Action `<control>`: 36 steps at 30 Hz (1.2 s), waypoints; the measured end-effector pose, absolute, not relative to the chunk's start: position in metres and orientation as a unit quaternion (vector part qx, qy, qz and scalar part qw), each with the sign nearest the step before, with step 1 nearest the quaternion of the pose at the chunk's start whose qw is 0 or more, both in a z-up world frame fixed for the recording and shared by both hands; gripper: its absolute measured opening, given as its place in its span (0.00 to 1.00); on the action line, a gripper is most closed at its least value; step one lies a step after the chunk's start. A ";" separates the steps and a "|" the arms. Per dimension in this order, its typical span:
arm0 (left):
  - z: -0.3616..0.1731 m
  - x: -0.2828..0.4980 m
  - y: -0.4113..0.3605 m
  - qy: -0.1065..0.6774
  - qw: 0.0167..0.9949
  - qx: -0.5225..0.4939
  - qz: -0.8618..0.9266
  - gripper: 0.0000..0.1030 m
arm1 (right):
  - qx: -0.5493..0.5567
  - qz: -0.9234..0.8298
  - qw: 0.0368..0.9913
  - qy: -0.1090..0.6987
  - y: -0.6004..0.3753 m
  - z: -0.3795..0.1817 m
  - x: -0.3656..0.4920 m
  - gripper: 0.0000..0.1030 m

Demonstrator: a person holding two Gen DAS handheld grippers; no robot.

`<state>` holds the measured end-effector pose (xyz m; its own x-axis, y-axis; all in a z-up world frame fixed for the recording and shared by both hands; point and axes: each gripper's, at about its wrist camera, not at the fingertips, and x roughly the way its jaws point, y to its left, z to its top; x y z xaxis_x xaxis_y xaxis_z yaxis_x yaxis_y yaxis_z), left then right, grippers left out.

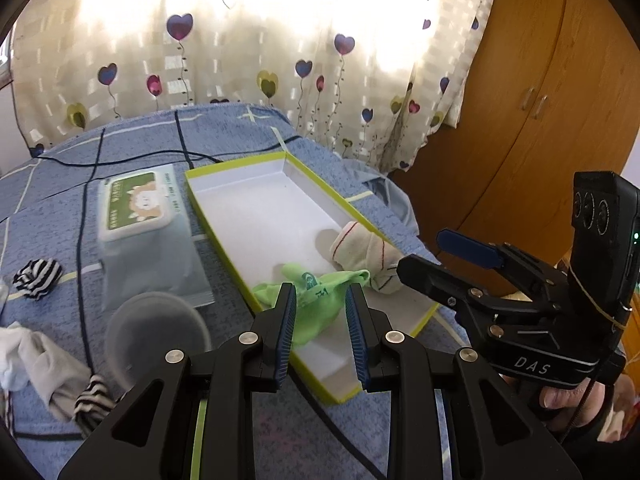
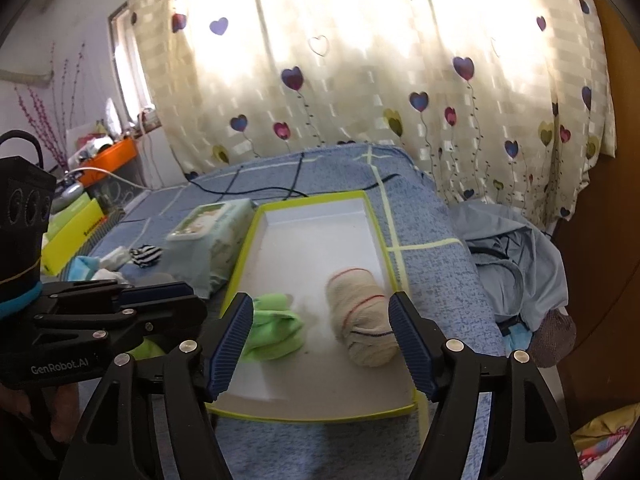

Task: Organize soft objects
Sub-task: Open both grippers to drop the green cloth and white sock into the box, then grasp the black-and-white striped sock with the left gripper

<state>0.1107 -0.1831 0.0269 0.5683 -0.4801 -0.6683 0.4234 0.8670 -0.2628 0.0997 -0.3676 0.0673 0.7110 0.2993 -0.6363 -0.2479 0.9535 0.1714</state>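
A shallow white box with a lime-green rim lies on the blue bed cover. Inside it lie a green sock and a rolled cream sock with a red stripe. My left gripper is open just above the green sock, its jaws on either side of it. My right gripper is open wide above the box's near end; in the left wrist view it hangs right of the cream sock. Black-and-white striped socks and a white sock lie left of the box.
A pack of wet wipes lies beside the box's left side. A round translucent lid sits near it. Black cables cross the bed. Light-blue clothing is heaped at the right. A wooden wardrobe stands right, curtains behind.
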 end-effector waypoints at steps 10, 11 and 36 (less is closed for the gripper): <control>0.038 0.085 -0.151 0.371 0.898 -0.053 -0.230 0.26 | 0.018 0.178 0.922 0.342 -0.334 0.082 0.079 0.70; 0.039 0.083 -0.147 0.369 0.899 -0.055 -0.228 0.26 | 0.018 0.179 0.922 0.343 -0.332 0.082 0.077 0.70; 0.037 0.056 -0.078 0.359 0.912 -0.097 -0.174 0.26 | -0.020 0.220 0.912 0.346 -0.275 0.093 0.061 0.70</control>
<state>0.0555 -0.0783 0.0368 0.6826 -0.3863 -0.6203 0.2472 0.9209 -0.3014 0.0607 -0.2750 0.0931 0.6645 0.3874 -0.6390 -0.4148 0.9025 0.1158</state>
